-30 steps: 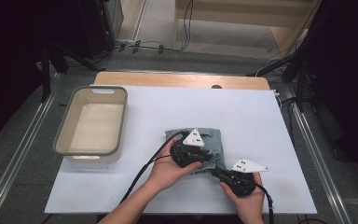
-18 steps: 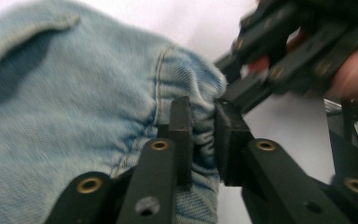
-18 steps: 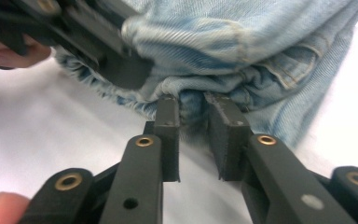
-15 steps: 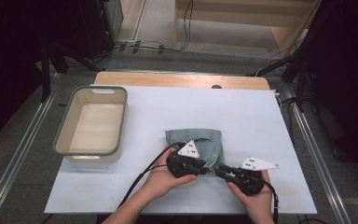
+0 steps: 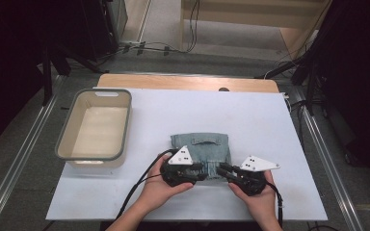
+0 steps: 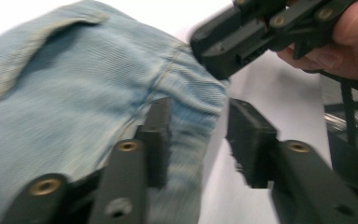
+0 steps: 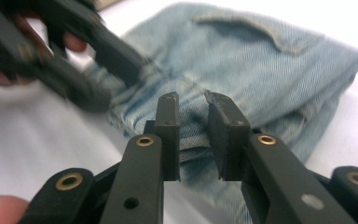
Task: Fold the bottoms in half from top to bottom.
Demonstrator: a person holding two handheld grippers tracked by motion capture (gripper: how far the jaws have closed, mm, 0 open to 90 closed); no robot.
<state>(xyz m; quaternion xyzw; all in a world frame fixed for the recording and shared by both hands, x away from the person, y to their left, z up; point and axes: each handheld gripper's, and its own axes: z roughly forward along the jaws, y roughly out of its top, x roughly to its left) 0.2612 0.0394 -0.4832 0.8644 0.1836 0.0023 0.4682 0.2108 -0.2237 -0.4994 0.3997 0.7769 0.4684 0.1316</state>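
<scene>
Both grippers have slid back from the middle of the folded denim garment point(image 5: 203, 151) to its near edge since a second ago. That garment lies on the white table point(image 5: 270, 125), right of the beige tub point(image 5: 95, 127), which stands well apart from it. At the denim's near edge, the left gripper point(image 5: 198, 169) has its jaws spread, one on the cloth and one just off the hem point(image 6: 200, 107). Beside it, the right gripper point(image 5: 221, 171) points at the same edge with its jaws narrowed but parted, a slim gap between them and no cloth caught. The step looks like taking hold of the near edge for another fold. To do it well, each gripper should push under every layer of the hem before closing, at evenly spaced points, so the stack lifts square.
</scene>
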